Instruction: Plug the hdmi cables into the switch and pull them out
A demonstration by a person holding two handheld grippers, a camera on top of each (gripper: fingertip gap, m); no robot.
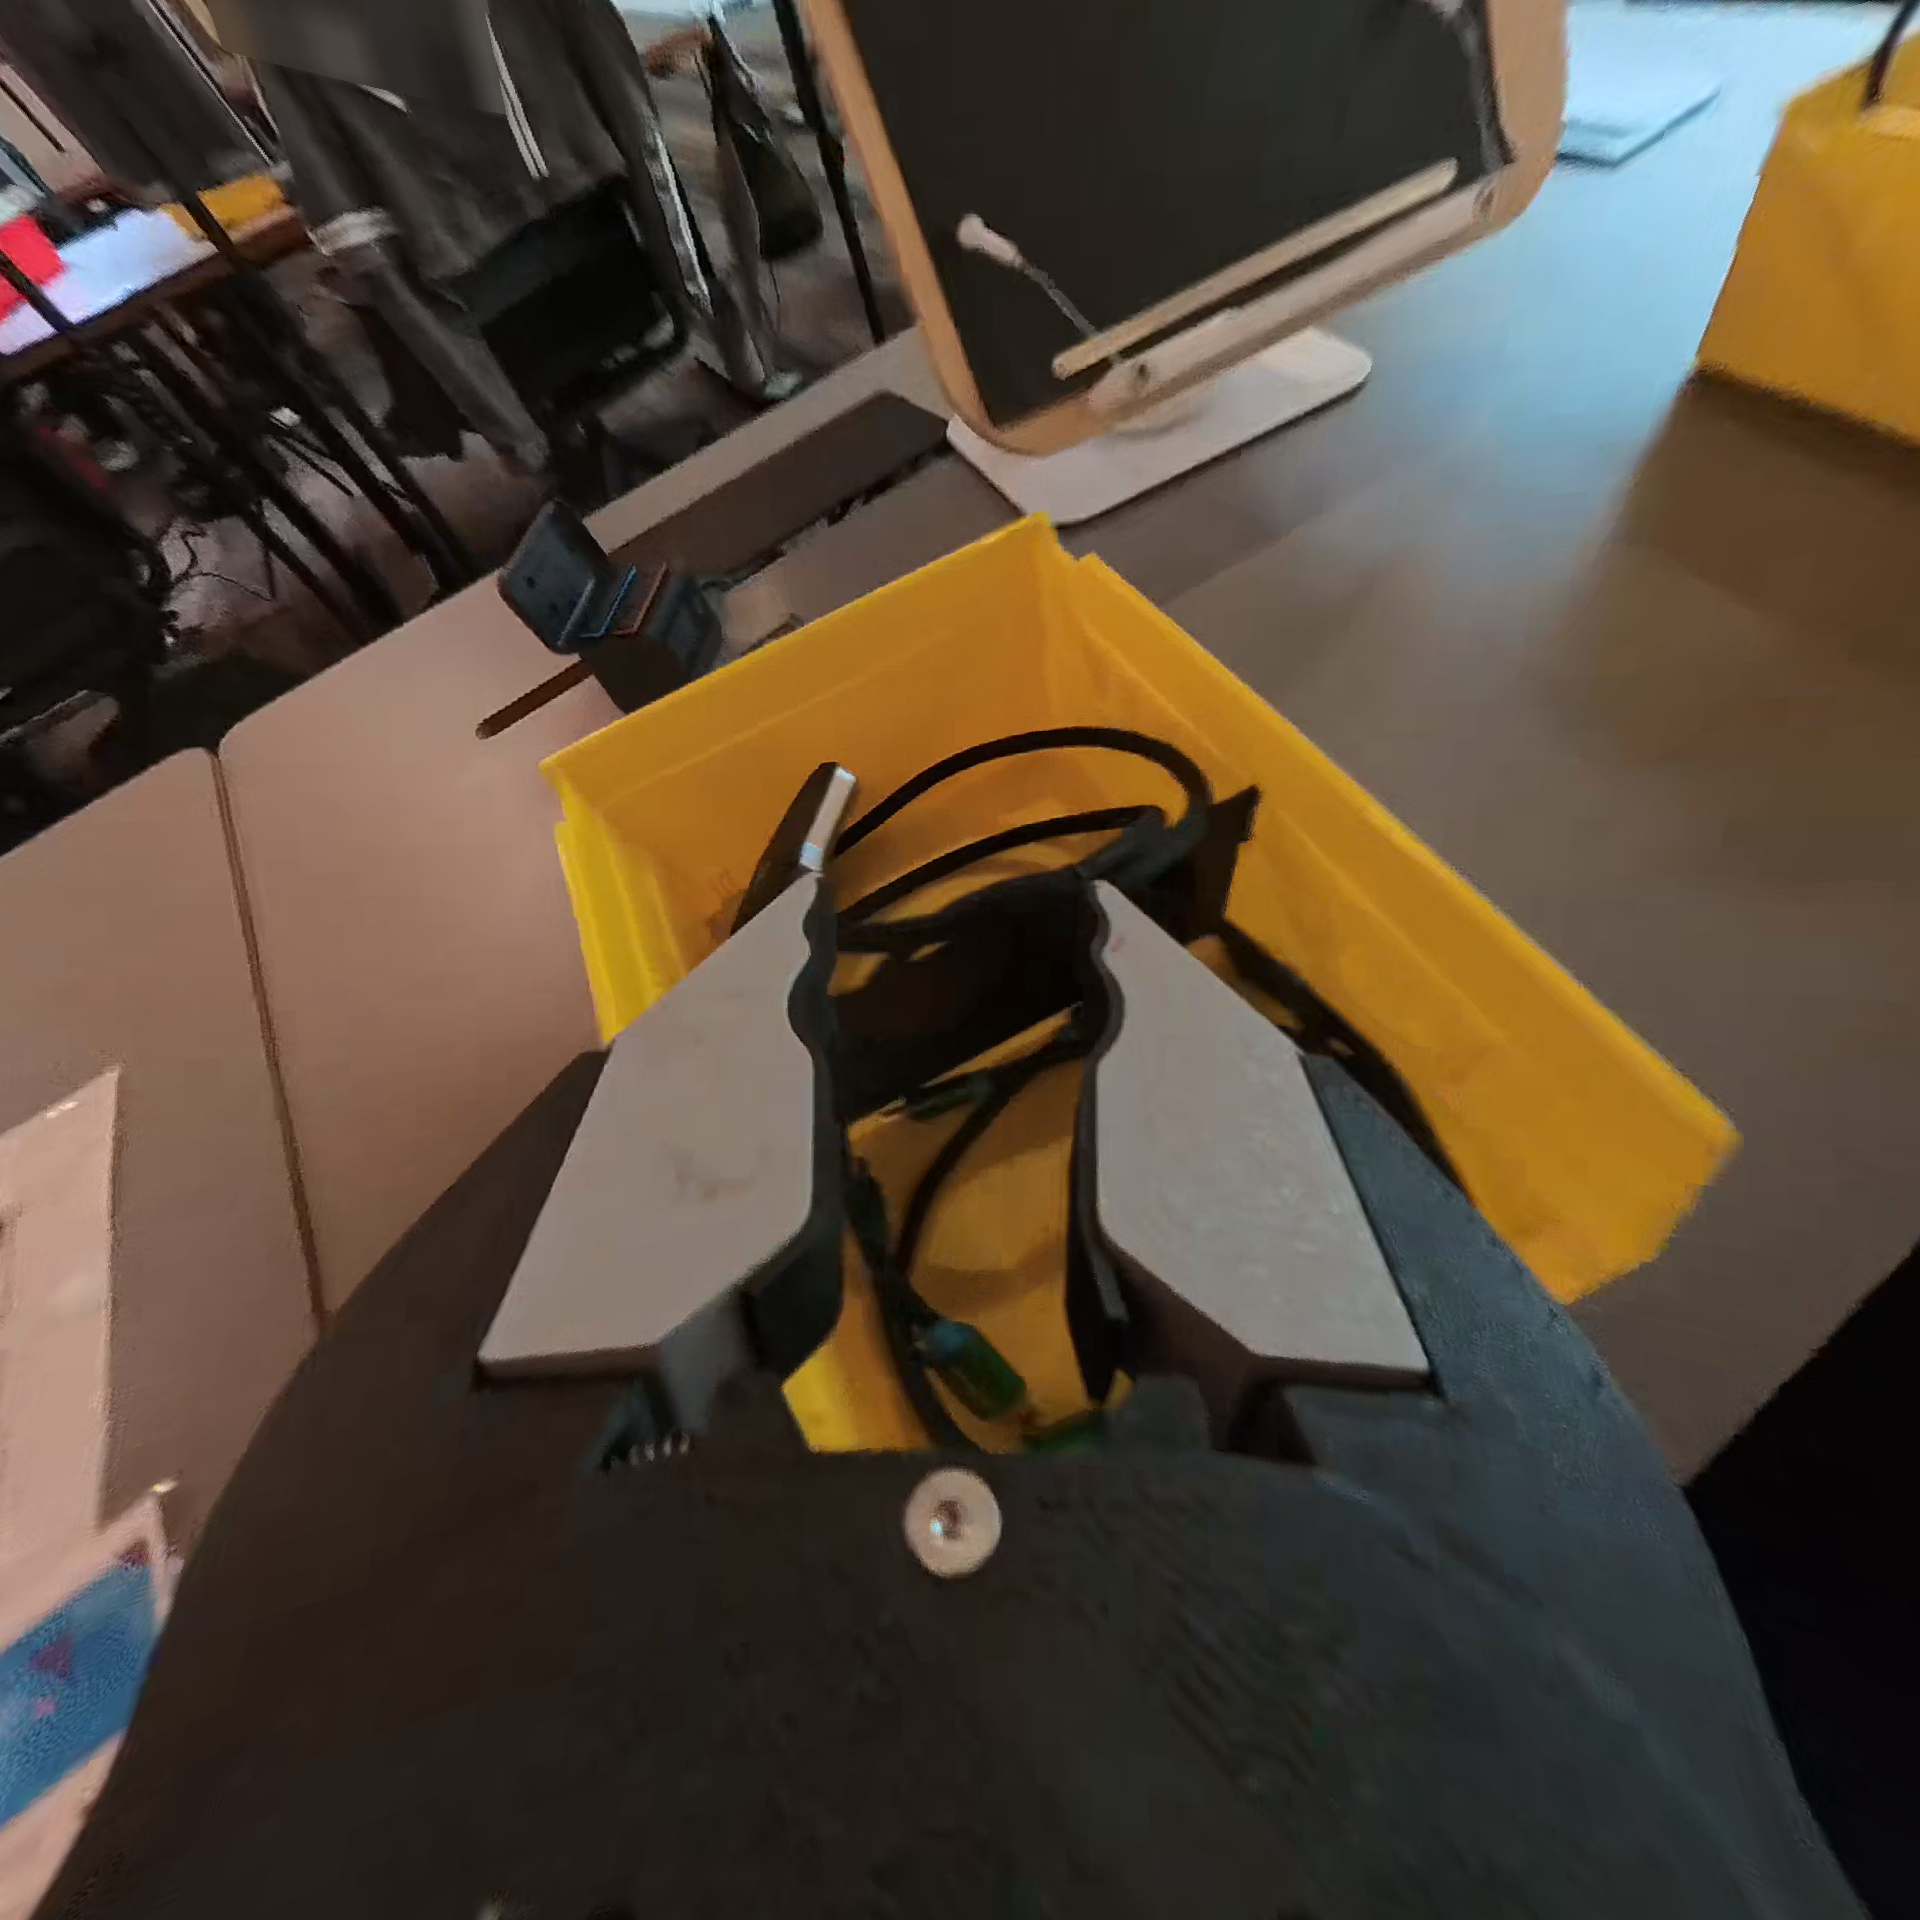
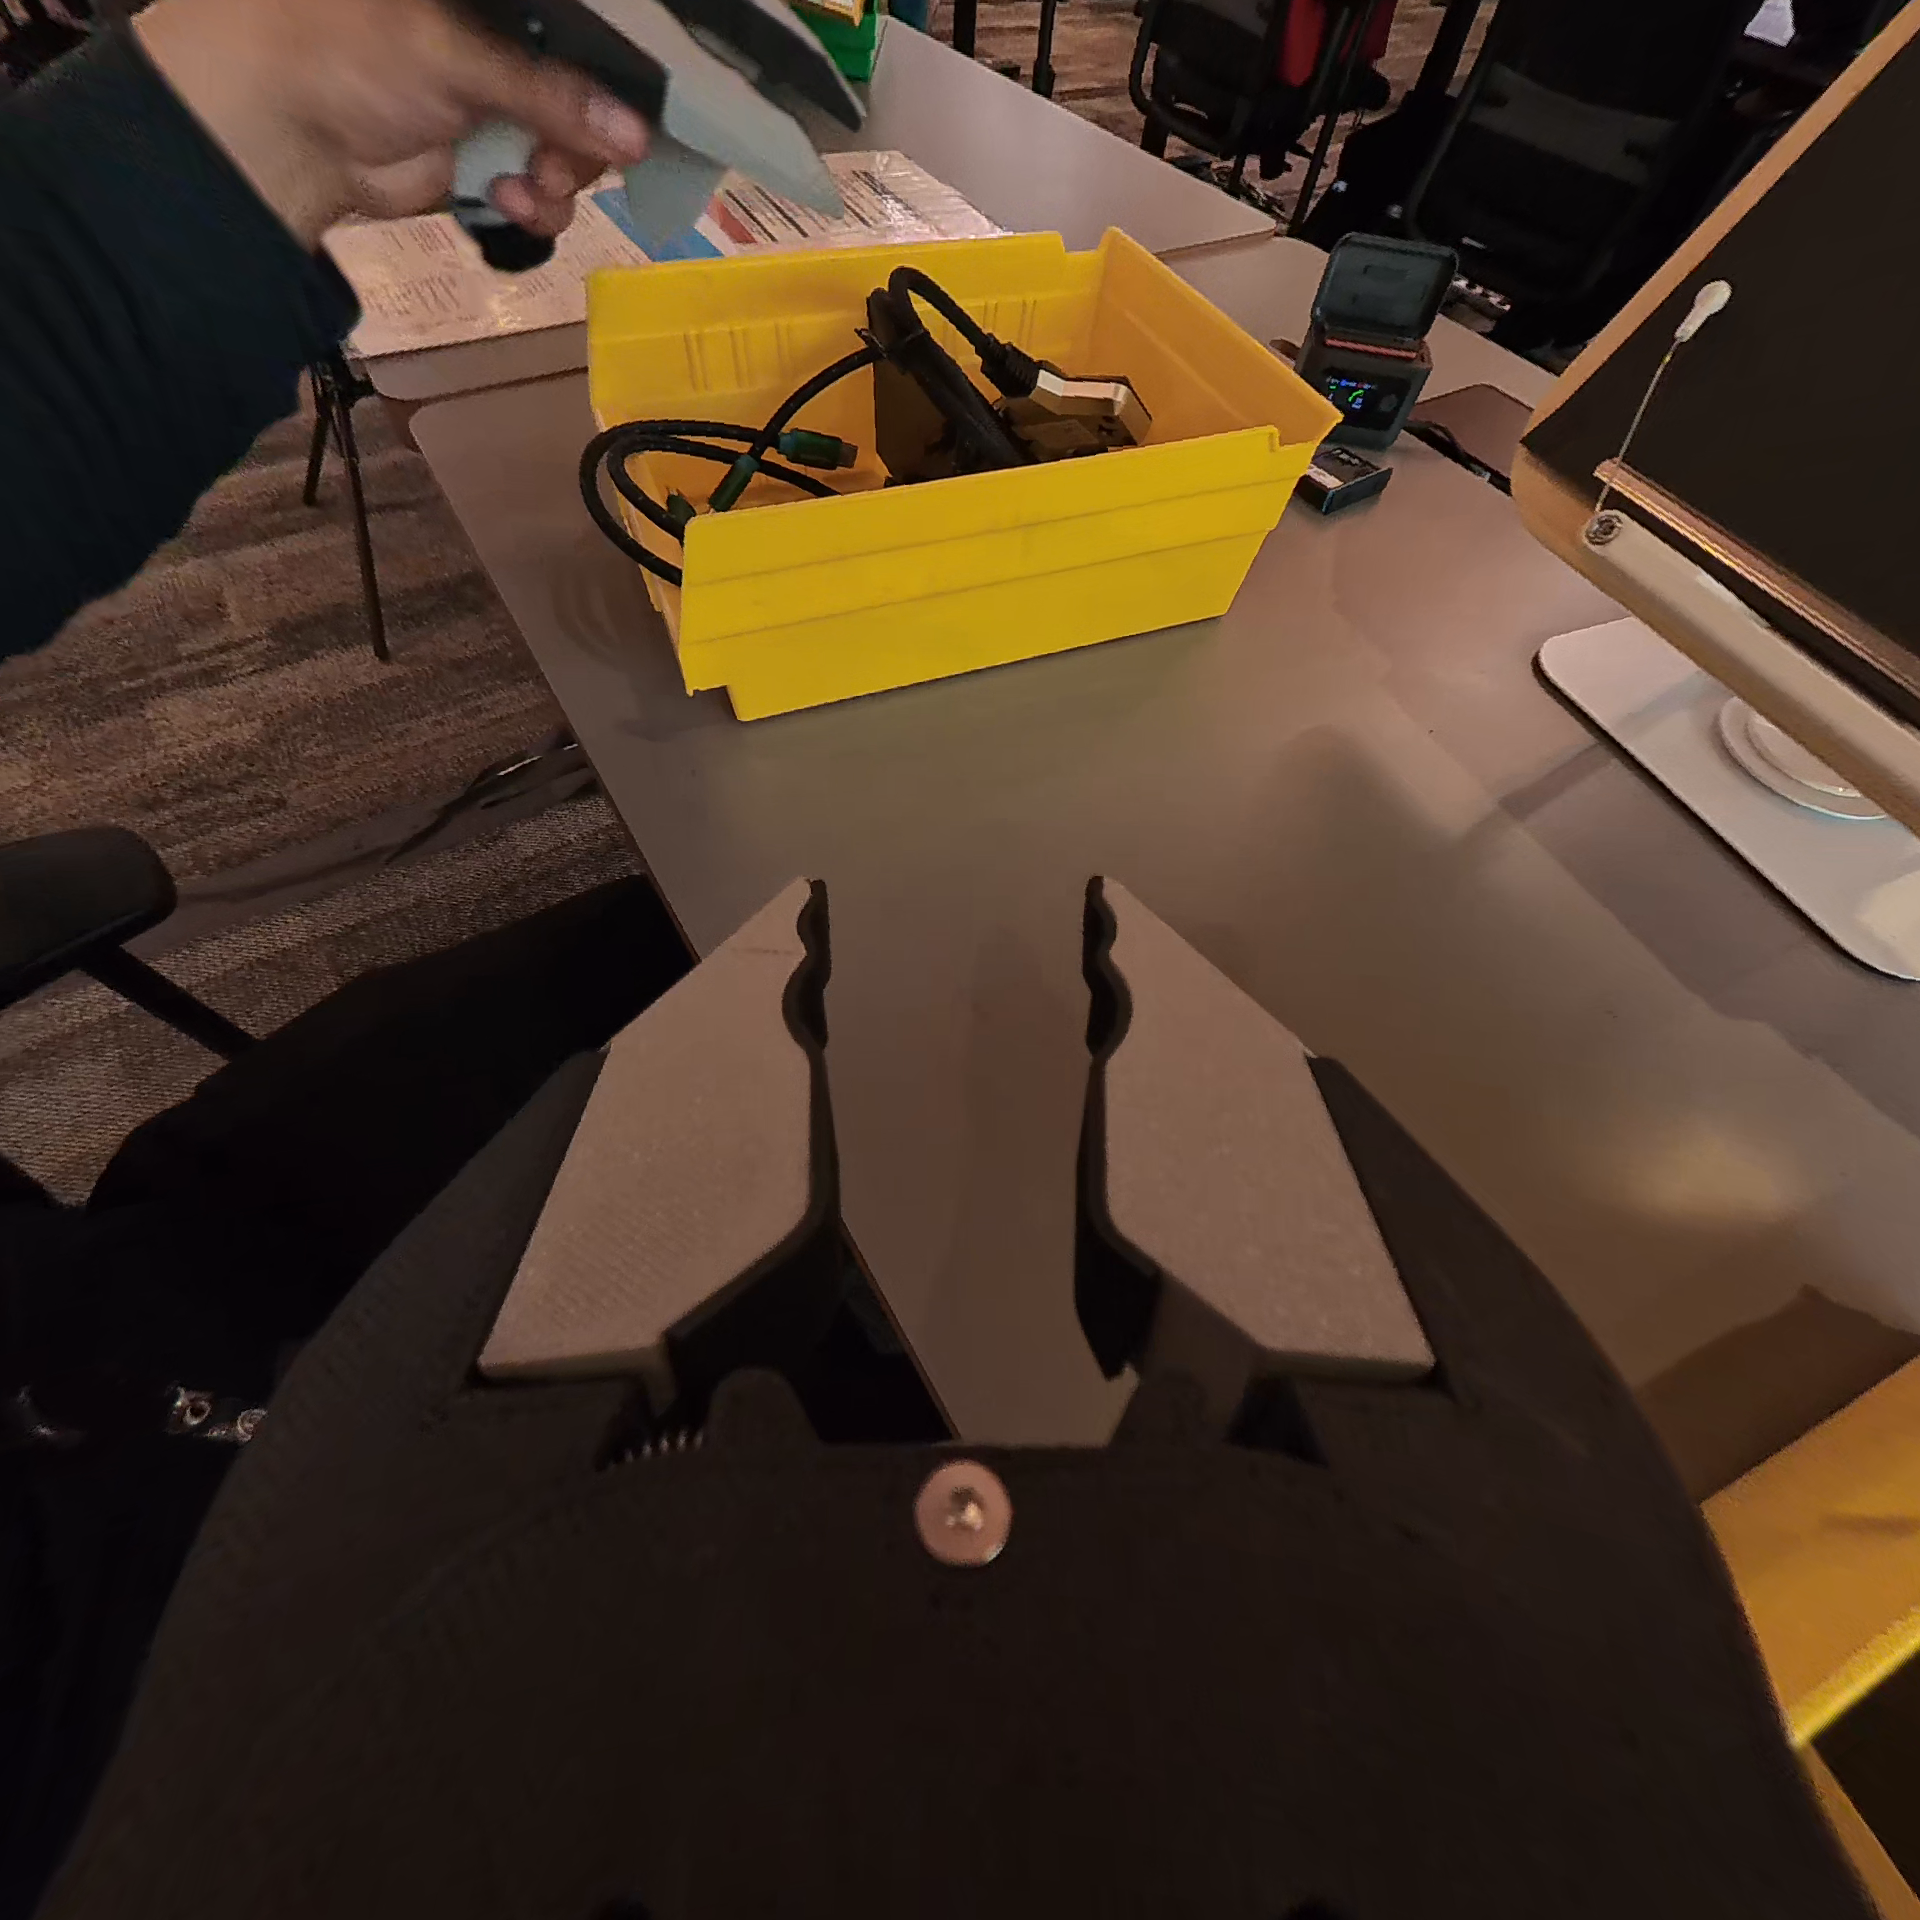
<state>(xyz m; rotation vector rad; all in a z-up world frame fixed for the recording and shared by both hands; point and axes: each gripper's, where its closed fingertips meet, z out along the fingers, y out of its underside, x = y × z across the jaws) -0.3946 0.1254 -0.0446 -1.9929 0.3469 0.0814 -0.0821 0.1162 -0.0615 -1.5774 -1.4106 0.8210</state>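
A yellow bin [image 1: 1351, 935] on the table holds black braided HDMI cables [image 1: 1039, 743], a silver-tipped plug [image 1: 826, 816] and a black switch box [image 1: 966, 987]. My left gripper [image 1: 956, 904] is open and empty. It hovers over the bin's near end, pointing down into it. In the right wrist view the bin [image 2: 987, 582] stands mid-table with the cables [image 2: 717, 447], the switch [image 2: 914, 416] and gold-coloured plugs [image 2: 1070, 400] inside. One cable loop hangs over its left end. The left gripper [image 2: 738, 166], held by a hand [image 2: 364, 114], is above the bin's far left corner. My right gripper [image 2: 956, 935] is open and empty, low over bare table well short of the bin.
A monitor on a white stand [image 2: 1714, 707] is at the right, also in the left wrist view [image 1: 1195, 208]. A small black device with a lit screen [image 2: 1361, 364] sits behind the bin. A second yellow bin [image 1: 1829, 260] stands farther off. Papers [image 2: 468, 281] lie on the neighbouring table. Some 30 centimetres of space lies between my two pairs of fingers.
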